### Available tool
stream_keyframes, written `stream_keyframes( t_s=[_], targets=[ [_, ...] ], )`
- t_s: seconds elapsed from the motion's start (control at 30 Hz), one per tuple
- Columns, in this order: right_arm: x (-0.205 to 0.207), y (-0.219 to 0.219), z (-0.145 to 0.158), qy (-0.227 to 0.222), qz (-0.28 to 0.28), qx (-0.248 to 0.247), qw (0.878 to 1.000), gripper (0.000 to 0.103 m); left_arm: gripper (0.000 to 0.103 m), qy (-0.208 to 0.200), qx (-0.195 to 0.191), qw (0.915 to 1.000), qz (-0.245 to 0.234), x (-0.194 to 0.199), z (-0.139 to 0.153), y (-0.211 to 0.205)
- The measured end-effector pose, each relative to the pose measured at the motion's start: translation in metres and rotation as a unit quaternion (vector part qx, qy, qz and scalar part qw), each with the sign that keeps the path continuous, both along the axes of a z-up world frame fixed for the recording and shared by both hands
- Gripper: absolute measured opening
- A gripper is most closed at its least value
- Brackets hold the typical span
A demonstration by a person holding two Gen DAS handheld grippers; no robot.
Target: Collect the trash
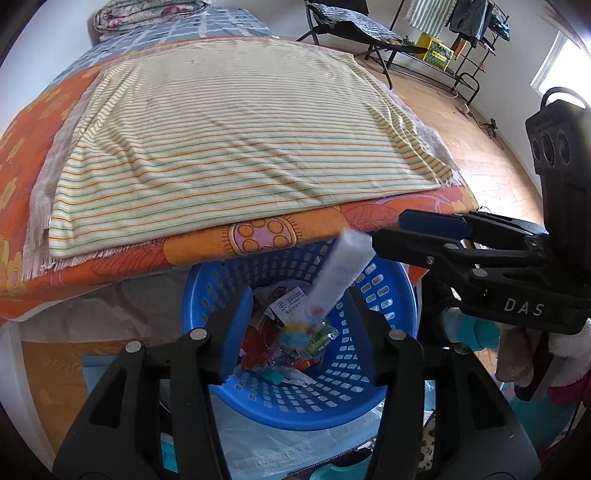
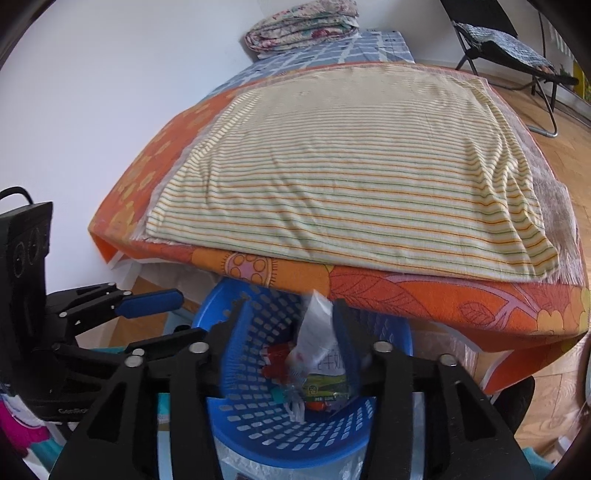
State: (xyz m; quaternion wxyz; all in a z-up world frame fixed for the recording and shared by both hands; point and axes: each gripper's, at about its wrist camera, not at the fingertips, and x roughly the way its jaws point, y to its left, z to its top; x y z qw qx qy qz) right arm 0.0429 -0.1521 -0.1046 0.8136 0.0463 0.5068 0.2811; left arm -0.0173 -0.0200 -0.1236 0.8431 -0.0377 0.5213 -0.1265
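Note:
A blue plastic basket point(image 1: 373, 384) stands on the floor under the bed edge and holds several wrappers and scraps point(image 1: 295, 332). A white wrapper point(image 1: 338, 273), blurred, is in the air over the basket, free of both grippers. My left gripper point(image 1: 299, 332) is open above the basket. My right gripper point(image 1: 376, 230) is open just right of the wrapper's top end. In the right wrist view the right gripper point(image 2: 288, 350) is open over the basket point(image 2: 258, 439), with the white wrapper point(image 2: 314, 332) between its fingers, untouched. The left gripper point(image 2: 177, 306) shows at left.
A bed with an orange flowered cover point(image 1: 207, 247) and a striped cloth point(image 1: 236, 136) overhangs the basket. A folded quilt point(image 2: 303, 22) lies at the far end. A folding chair point(image 1: 354, 29) and a rack stand on the wooden floor to the right.

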Motion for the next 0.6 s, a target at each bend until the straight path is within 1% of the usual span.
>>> stream_keyframes(
  t_s=[0.03, 0.07, 0.2, 0.23, 0.27, 0.3, 0.37, 0.4, 0.6],
  targets=[
    [0.0, 0.0, 0.0, 0.001, -0.002, -0.002, 1.0, 0.057, 0.055, 0.001, 0.001, 1.0, 0.001, 0.0, 0.0, 0.0],
    [0.0, 0.0, 0.0, 0.0, -0.005, -0.003, 1.0, 0.06, 0.059, 0.001, 0.002, 1.0, 0.002, 0.0, -0.001, 0.0],
    [0.002, -0.002, 0.001, -0.001, -0.012, -0.009, 1.0, 0.061, 0.065, 0.001, 0.007, 1.0, 0.006, 0.001, -0.001, 0.001],
    [0.003, -0.002, 0.002, -0.001, -0.013, -0.011, 1.0, 0.062, 0.069, 0.0, 0.01, 0.9999, 0.008, 0.001, -0.001, 0.001],
    [0.003, -0.003, 0.002, -0.001, -0.015, -0.012, 1.0, 0.062, 0.07, -0.003, 0.014, 0.9999, 0.01, 0.001, -0.001, 0.001],
    [0.003, -0.003, 0.002, -0.001, -0.016, -0.013, 1.0, 0.063, 0.07, -0.005, 0.015, 0.9998, 0.011, 0.001, 0.0, 0.001],
    [0.004, -0.003, 0.002, -0.002, -0.019, -0.016, 1.0, 0.068, 0.07, -0.007, 0.017, 0.9997, 0.014, 0.001, 0.0, 0.002],
    [0.003, -0.003, 0.003, -0.003, -0.019, -0.016, 1.0, 0.069, 0.07, -0.008, 0.018, 0.9997, 0.017, 0.002, 0.001, 0.003],
    [0.004, -0.004, 0.009, -0.014, -0.025, -0.02, 0.999, 0.069, 0.071, -0.024, 0.024, 0.9988, 0.035, 0.003, 0.01, 0.007]
  ],
)
